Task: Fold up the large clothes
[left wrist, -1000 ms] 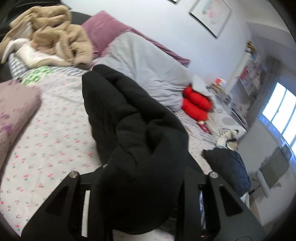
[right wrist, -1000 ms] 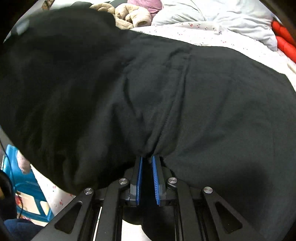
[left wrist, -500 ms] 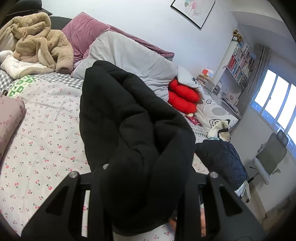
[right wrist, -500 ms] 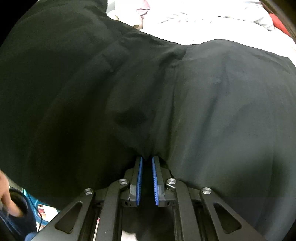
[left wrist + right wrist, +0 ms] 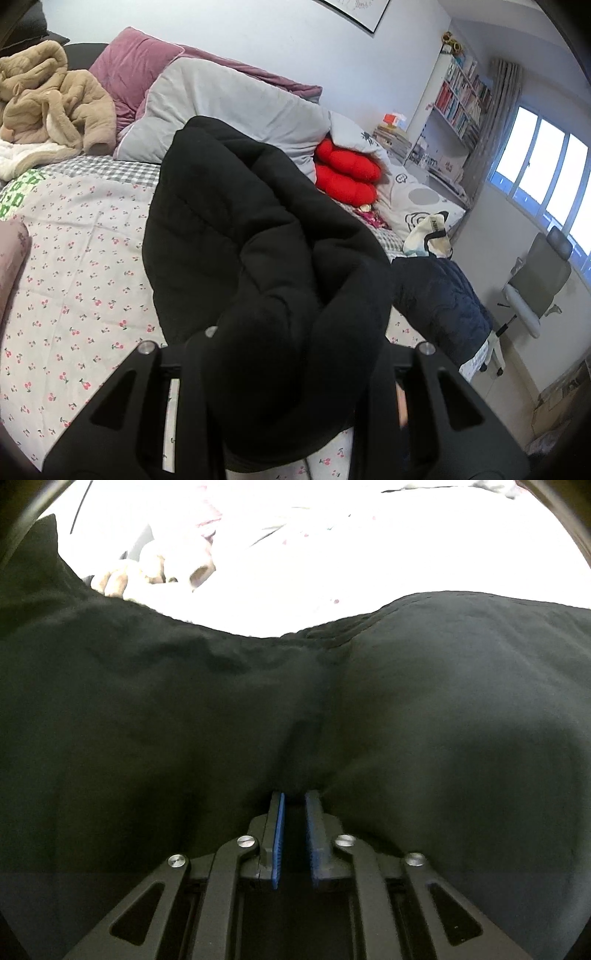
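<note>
Black garment [image 5: 258, 266]: a large, thick dark piece, lifted clear of the bed [image 5: 74, 258] in the left wrist view and hanging in bunched folds. In the right wrist view it fills most of the frame [image 5: 443, 720].

Left gripper [image 5: 284, 369]: cloth is heaped over and between its 2 arms, hiding the fingertips. I cannot tell how the jaws stand, though the bundle does seem to hang from them.

Right gripper [image 5: 294, 812]: jaws clenched on a pinch of the black cloth. The blue pads [image 5: 277, 834] stand nearly together with fabric gathered at their tips.

Bed: cherry-print sheet, bare in the near part (the likely laying place).

Other things: a tan fleece jacket [image 5: 51, 99] heaped at the far left, a grey duvet [image 5: 229, 110] against the wall, red cushions [image 5: 347, 173] beside it, a dark blue quilted jacket [image 5: 443, 306] at the bed's right edge.

Step in hand: judged as the lift and spread stage. The garment is held up at 2 points and no flat fold is made yet.

Next move calls for: drawing the 2 grips apart so the cloth hangs straight, then lowering it flat onto the bare sheet, well apart from the blue jacket.

Risk: the thick bunch at the left grip may hide a twisted layer.
</note>
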A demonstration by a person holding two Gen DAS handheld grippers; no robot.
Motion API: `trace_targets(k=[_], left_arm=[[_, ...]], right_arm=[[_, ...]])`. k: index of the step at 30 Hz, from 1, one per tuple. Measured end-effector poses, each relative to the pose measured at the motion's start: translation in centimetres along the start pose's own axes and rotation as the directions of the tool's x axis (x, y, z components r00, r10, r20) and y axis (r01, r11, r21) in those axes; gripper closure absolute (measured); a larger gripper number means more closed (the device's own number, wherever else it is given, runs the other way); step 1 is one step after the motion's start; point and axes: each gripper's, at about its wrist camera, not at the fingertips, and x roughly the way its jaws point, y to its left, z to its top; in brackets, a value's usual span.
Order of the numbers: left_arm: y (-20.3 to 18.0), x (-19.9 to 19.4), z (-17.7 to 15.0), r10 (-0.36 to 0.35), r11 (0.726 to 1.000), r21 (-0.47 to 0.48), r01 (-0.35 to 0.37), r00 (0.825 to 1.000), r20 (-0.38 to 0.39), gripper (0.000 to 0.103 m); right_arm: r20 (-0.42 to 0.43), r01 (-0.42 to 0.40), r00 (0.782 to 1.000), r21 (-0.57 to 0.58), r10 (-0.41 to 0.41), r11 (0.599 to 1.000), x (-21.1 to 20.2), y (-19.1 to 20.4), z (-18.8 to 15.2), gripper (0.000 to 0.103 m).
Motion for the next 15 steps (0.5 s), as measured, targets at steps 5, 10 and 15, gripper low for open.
trace_targets(k=[5,10,15], left_arm=[[-2.3,1.8,0.6,0.018,1.0,0.018,-0.017,0.999,-0.039,0.07],[-6.7,5.2,0.3,0.059,0.994,0.103,-0.047,0.992,-0.114,0.07],[-12.7,11.1,-1.9,0.118,0.974,0.214,-0.074,0.972,-0.205,0.068]], right_arm=[[0.184,0.025,0.982,0.033,-0.03,0.999,-10.4,-4.8,-4.1,0.081],[0.366,0.129,0.911,0.186,-0.191,0.974,-20.9,-12.0,-13.7,0.025],[0.398,0.143,0.872,0.349,-0.284,0.926,-26.0,-17.1,-22.0,0.025]])
